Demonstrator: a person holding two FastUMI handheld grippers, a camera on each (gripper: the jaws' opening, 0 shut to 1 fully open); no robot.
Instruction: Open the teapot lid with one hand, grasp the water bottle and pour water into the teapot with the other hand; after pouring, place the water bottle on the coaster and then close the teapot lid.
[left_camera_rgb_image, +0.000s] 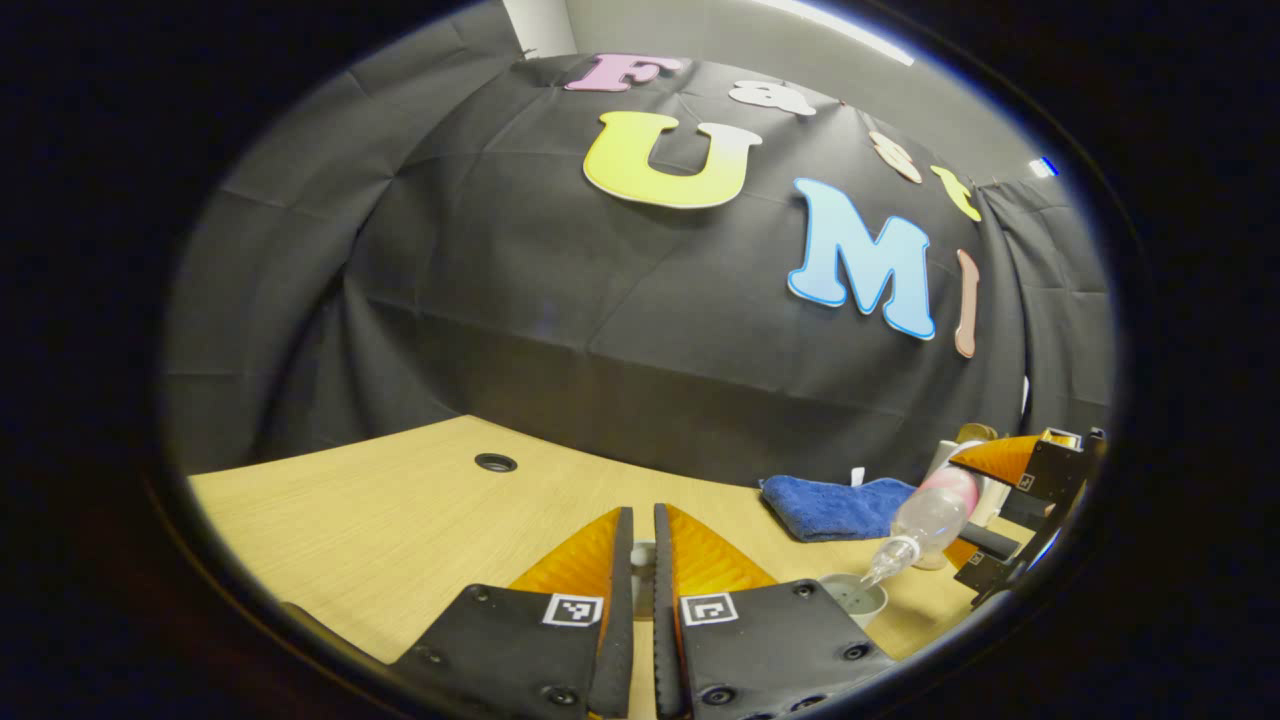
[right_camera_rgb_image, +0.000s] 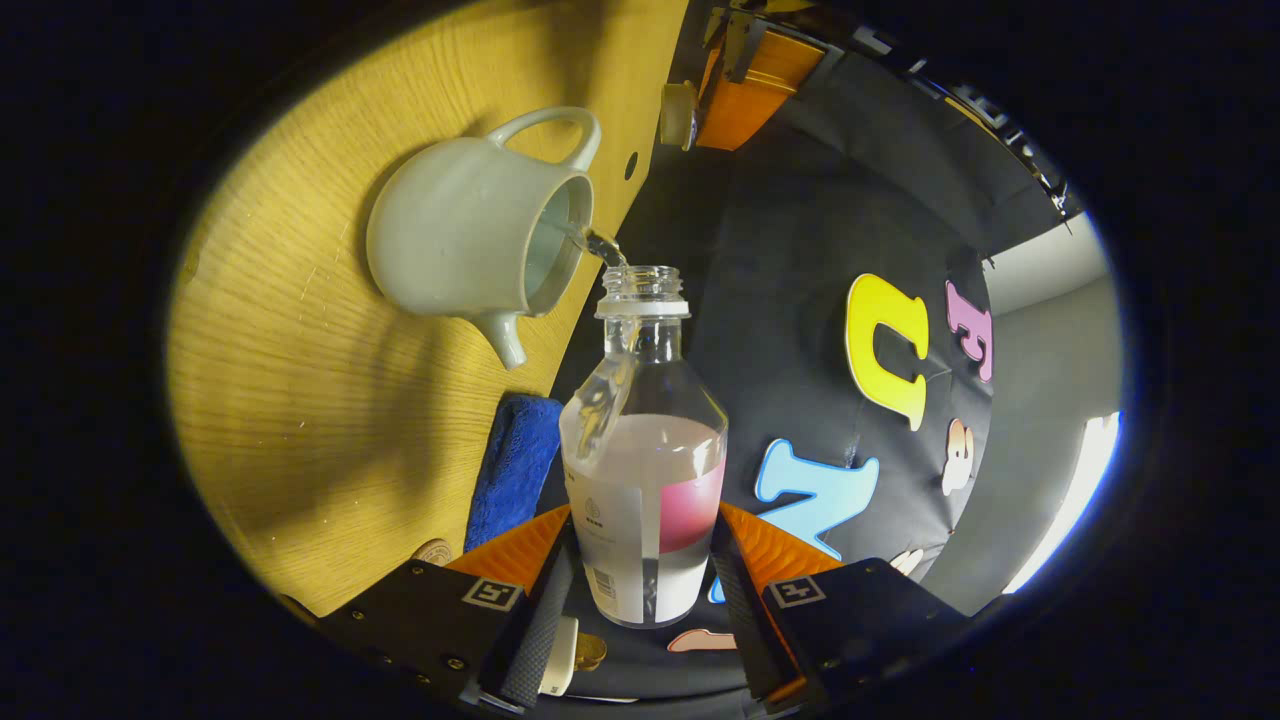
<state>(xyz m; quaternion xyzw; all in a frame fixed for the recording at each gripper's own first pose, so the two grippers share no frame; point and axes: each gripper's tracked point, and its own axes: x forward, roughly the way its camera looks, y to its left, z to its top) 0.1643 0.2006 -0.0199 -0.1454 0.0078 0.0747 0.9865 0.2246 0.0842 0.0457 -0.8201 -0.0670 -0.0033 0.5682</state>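
Right claw (right_camera_rgb_image: 640, 590) was clamped on the bottle (right_camera_rgb_image: 645, 480), both fingers pressing its sides, tipped so a thin stream ran from its open neck into the open teapot (right_camera_rgb_image: 455, 240) on the table (right_camera_rgb_image: 300, 420). Left claw (left_camera_rgb_image: 642, 570) had its fingers nearly together on the small pale lid (left_camera_rgb_image: 642, 560), held up off the table. Blue cloth (left_camera_rgb_image: 835, 505) lay near the teapot

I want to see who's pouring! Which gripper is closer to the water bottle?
The right gripper. Its fingers press on both sides of the water bottle, tipping it toward the teapot. The left gripper is off to the side, pinching the lid.
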